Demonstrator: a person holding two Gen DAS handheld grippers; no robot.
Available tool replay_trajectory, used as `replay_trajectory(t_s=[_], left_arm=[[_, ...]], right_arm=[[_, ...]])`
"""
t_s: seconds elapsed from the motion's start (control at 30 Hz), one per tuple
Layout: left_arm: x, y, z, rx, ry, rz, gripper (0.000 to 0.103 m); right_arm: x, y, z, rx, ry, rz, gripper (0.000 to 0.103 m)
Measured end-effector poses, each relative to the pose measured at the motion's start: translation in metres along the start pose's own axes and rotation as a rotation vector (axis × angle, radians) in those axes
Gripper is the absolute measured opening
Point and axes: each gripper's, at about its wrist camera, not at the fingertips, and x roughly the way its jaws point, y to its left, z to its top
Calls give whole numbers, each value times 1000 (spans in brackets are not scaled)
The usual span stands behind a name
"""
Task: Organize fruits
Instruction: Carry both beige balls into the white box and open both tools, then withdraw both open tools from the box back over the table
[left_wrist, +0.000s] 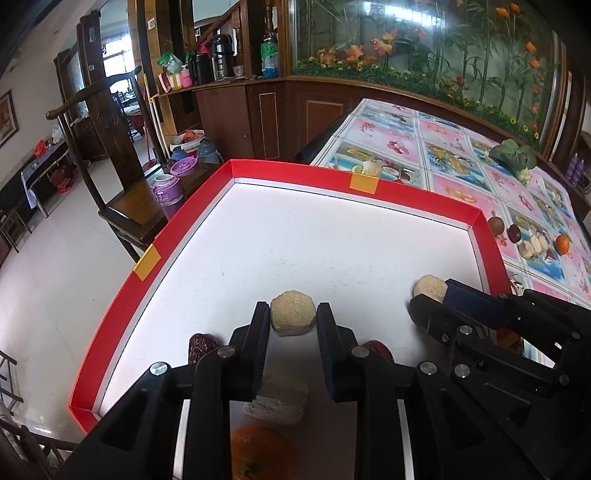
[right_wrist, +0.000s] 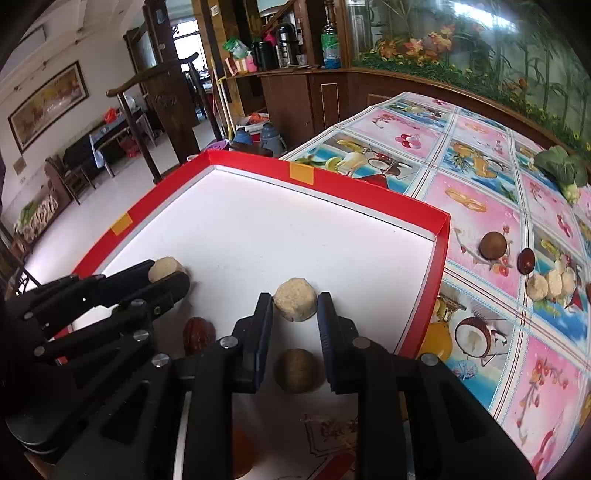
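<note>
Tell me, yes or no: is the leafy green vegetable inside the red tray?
No. The green vegetable lies on the patterned tablecloth, well outside the red tray.

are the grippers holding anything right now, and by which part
Yes, each holds a tan round cake by its sides: the left gripper pinches one, and the right gripper pinches the other, both low over the red-rimmed tray.

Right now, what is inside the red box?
Inside the red box: two beige cakes, each gripped, two red dates, a brown ball, an orange. The grippers cover the near part.
</note>
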Motion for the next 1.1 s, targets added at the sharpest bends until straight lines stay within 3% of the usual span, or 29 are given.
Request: replay_trajectory(t_s=[0.07, 0.2, 0.27, 0.47, 0.63, 0.87, 1.1], left_arm=[[1, 0, 0, 1, 10, 9, 26], [-1, -3, -1, 16, 1, 44, 45], [-3, -5, -1, 24, -7, 56, 50], [-5, 0, 0, -5, -18, 72, 55], [-15, -9, 2, -8, -47, 56, 56], [-39, -40, 3, 50, -85, -52, 65], [-51, -79, 0, 133, -80, -151, 65]], right_arm=[[0, 2, -1, -13, 4, -9, 28], [-2, 0, 0, 0, 7, 7, 28], [-7, -5, -1, 21, -12, 30, 29], [-33, -22, -4, 59, -113, 48, 29], [-46, -47, -7, 101, -139, 26, 30], [-54, -105, -20, 207, -141, -29, 30], [-72, -172, -40, 271, -125, -135, 30]])
